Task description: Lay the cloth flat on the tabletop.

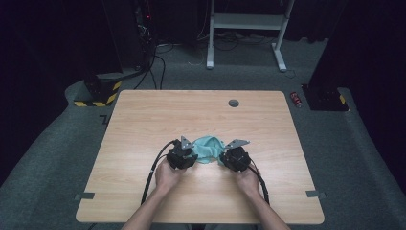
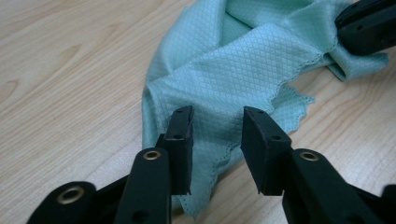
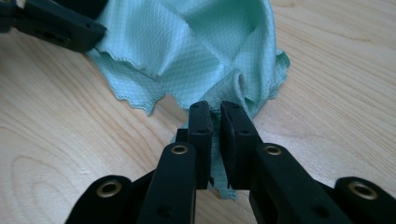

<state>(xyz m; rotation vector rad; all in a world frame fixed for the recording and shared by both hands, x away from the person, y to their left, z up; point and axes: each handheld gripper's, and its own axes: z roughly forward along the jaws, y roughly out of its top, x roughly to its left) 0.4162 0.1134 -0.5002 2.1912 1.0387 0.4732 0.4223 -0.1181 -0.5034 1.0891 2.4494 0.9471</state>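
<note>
Item: one cloth (image 1: 207, 147), pale green, woven in a fine diamond texture with a scalloped hem. We find it crumpled on the worktop (image 1: 143, 120), on the person's side of the round grey grommet (image 1: 233, 103) and well apart from it.

Handling: we judge it light, soft and limp; it should fold and sag under its own weight and drape wherever it is lifted. Nothing fragile, and the weave looks grippy rather than slick. The best holds are the hemmed edges and corners, where the fabric bunches into a firm pinch.

Left gripper (image 2: 215, 135): at the cloth's edge farther from the grommet, jaws standing apart astride a fold, pads not pressing.

Right gripper (image 3: 215, 122): jaws drawn narrow on a gathered corner of the cloth, on the side nearer the person.
</note>
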